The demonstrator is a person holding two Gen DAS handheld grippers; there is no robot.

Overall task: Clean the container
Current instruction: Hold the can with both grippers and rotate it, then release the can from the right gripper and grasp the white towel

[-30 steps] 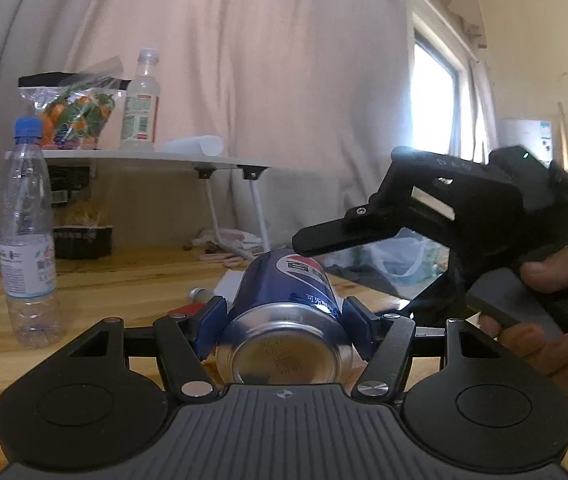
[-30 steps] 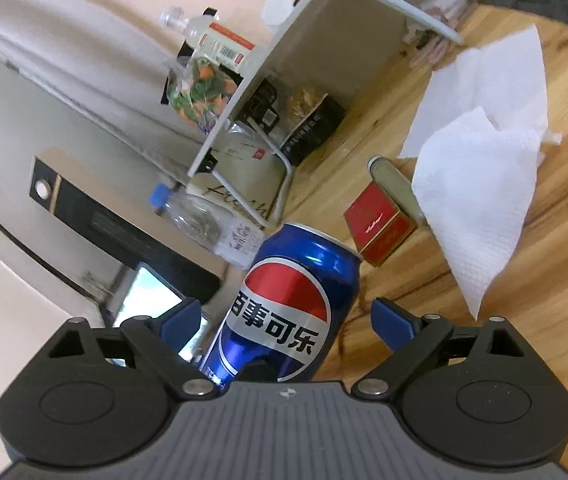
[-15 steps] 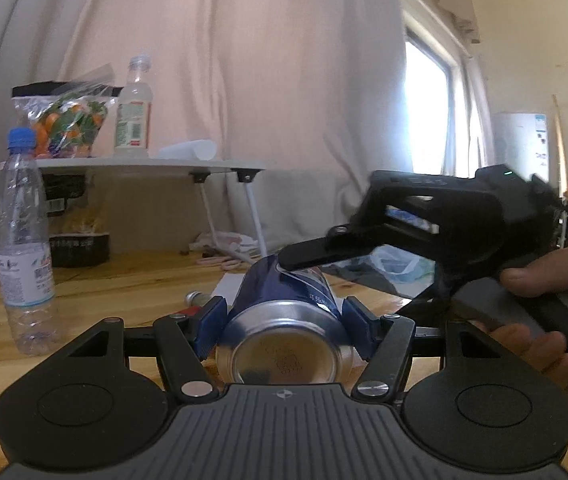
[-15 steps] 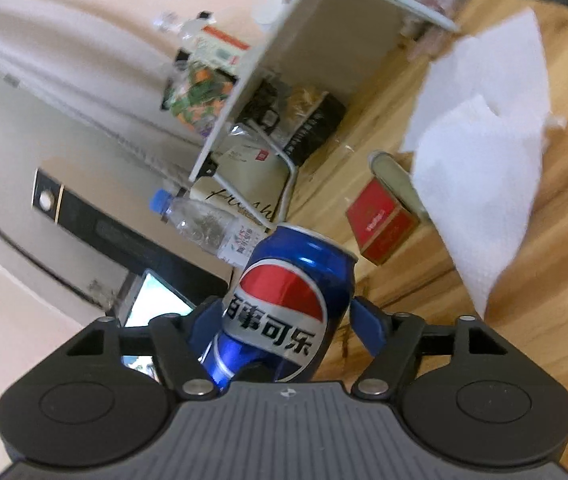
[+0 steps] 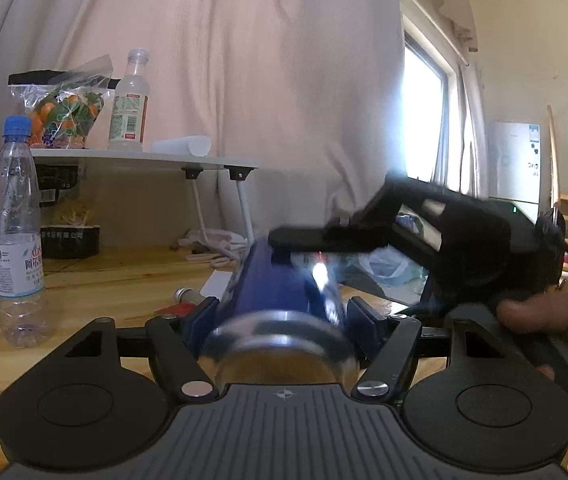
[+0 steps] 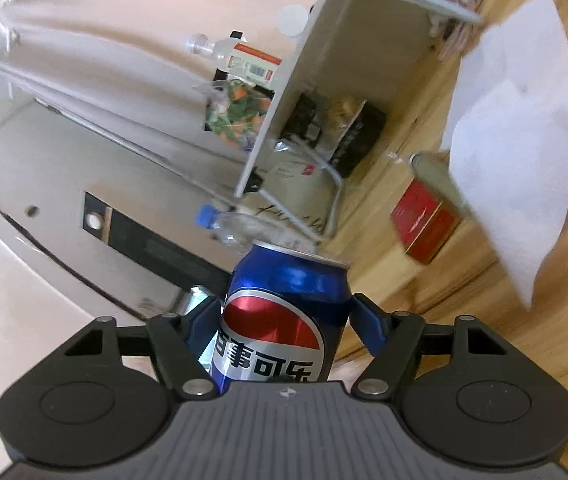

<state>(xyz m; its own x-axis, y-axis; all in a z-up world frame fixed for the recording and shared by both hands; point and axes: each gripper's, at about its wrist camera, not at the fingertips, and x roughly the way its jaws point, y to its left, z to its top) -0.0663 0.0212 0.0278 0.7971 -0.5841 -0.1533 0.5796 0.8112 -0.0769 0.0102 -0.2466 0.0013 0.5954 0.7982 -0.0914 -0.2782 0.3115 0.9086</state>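
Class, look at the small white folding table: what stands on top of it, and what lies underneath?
On the folding table: a snack bag, a bottle, a paper roll. Underneath: a dark box; further back is shadowed and unclear.

Your wooden desk [image 5: 96,276], a clear water bottle [image 5: 14,236] upright near your left edge, a small white folding shelf [image 5: 144,157] standing at the back, white paper towels [image 6: 516,148] spread flat, a red box [image 6: 424,224] beside them, a metal tin [image 6: 432,168] partly under the towel
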